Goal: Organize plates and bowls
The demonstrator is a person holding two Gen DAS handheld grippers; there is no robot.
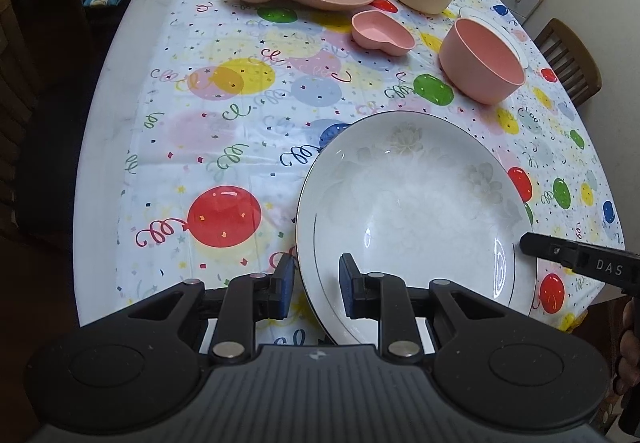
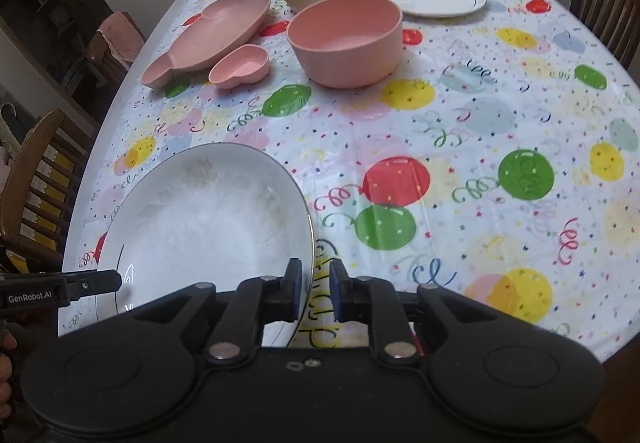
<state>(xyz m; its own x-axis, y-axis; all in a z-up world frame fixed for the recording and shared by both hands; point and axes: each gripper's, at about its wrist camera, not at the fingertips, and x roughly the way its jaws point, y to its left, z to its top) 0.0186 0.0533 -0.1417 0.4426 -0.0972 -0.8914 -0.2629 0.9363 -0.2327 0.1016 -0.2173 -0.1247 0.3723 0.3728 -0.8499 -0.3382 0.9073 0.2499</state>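
Balloon tablecloth [image 1: 224,163], white plate [image 1: 420,203] between both tongs, near rim hidden

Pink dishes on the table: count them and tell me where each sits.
3. The mouse-shaped divided plate at far left, the small heart-shaped dish just in front of it, and the round pink bowl to their right. None appear hidden.
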